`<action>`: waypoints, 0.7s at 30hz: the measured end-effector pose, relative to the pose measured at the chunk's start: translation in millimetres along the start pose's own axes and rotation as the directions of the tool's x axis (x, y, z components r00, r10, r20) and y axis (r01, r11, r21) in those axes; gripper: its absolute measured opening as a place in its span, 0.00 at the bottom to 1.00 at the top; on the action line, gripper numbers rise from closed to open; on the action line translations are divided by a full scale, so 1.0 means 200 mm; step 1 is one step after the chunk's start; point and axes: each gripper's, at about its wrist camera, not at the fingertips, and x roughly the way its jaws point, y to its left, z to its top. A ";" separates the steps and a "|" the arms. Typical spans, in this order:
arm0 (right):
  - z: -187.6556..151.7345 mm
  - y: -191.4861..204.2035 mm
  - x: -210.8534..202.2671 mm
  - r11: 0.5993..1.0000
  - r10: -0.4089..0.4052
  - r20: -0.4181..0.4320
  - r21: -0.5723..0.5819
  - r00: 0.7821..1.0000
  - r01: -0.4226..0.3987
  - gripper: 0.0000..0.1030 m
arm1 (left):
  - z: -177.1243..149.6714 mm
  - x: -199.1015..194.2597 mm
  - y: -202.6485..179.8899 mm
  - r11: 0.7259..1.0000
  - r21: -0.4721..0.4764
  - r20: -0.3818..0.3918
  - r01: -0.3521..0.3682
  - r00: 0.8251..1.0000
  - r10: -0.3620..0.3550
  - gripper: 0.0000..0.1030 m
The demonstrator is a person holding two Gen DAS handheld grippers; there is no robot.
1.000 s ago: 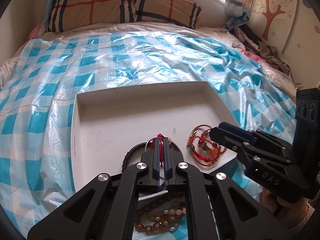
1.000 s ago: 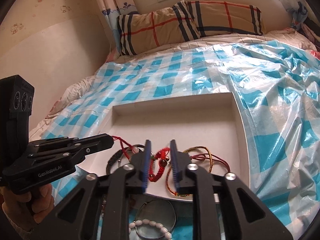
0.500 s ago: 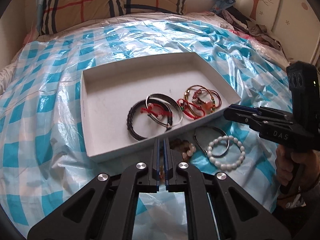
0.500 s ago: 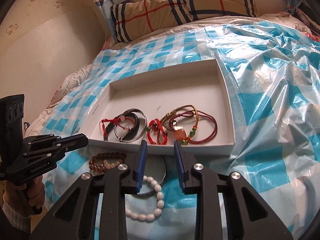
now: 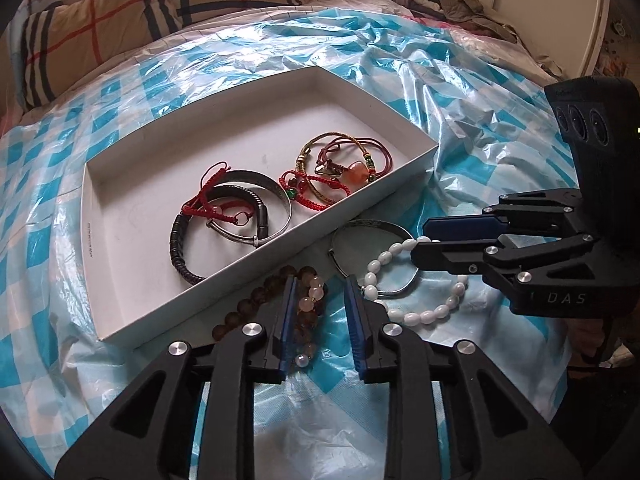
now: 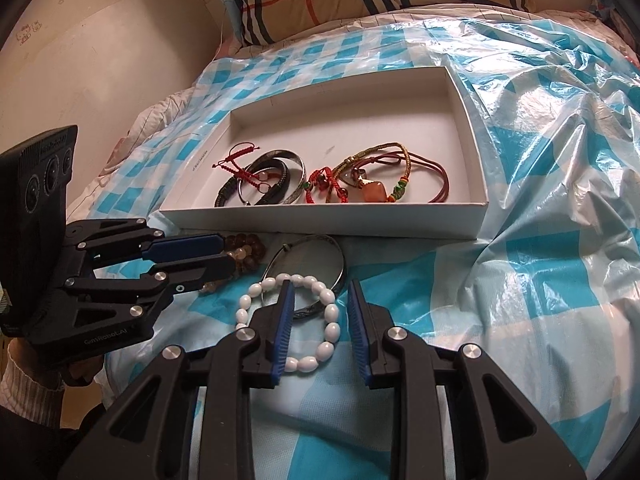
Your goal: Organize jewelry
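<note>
We see the left gripper (image 5: 320,284) at lower centre of its view, jaws spread around the brown bead bracelet (image 5: 276,300) lying outside the white tray (image 5: 120,320). The right gripper (image 6: 320,292) is likewise open over the white bead bracelet (image 6: 328,320) and silver bangle (image 6: 320,248). Red cord bracelets (image 5: 316,194) lie inside the tray, mid-frame.

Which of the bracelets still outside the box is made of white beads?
The white bead bracelet, lying between the right gripper's open fingers; the brown bead bracelet and silver bangle aren't white.
</note>
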 end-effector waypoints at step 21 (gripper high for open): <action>-0.09 0.04 -0.22 1.000 0.015 0.069 0.017 0.997 -0.016 0.08 | -0.10 -0.30 0.06 0.985 -0.152 0.084 0.080 0.994 -0.068 0.07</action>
